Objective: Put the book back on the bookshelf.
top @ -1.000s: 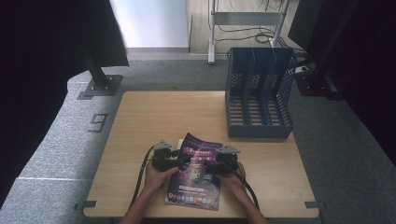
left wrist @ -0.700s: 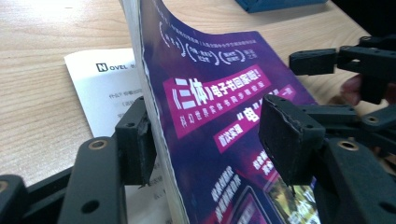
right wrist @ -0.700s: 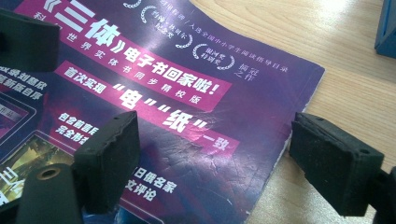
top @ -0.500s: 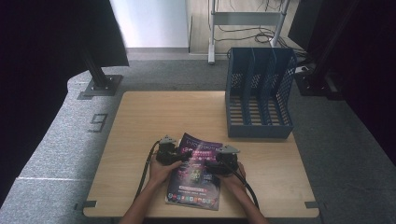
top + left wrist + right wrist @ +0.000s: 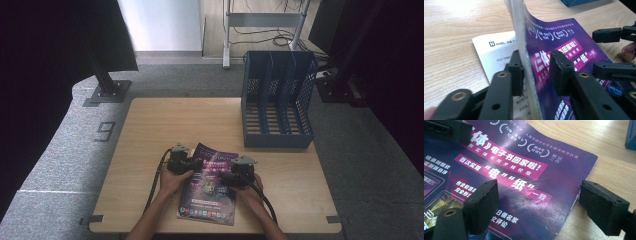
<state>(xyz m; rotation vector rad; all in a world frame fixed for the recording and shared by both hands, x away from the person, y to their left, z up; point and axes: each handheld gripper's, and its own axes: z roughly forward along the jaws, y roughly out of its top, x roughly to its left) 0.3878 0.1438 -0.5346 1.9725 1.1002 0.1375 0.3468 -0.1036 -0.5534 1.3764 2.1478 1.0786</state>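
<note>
We see a big wooden table point(image 5: 150, 150) with grey carpet point(image 5: 55, 165) all around it. At the far right of the table stands a blue file rack point(image 5: 277, 100) with three slots, upright and well apart from our hands. Near the front edge of the table lies a purple magazine point(image 5: 210, 185) with bright pink bands and white writing on its cover. It sits between our two hands, a little tilted. Our left gripper point(image 5: 181, 163) is at the left edge of the magazine, near its top corner. In the left gripper view that edge of the cover point(image 5: 524, 37) is lifted up and stands between the two black jaws, and a white page point(image 5: 496, 52) with black print shows under it. The jaws have just been closing in on the raised cover; one jaw is right against the paper, but a small gap shows on the other side, so they do not pinch it yet. Our right gripper point(image 5: 239, 176) rests at the right edge of the magazine. In the right gripper view its jaws stand wide, one over the purple cover and one over the bare table just beside the edge, holding nothing.
</note>
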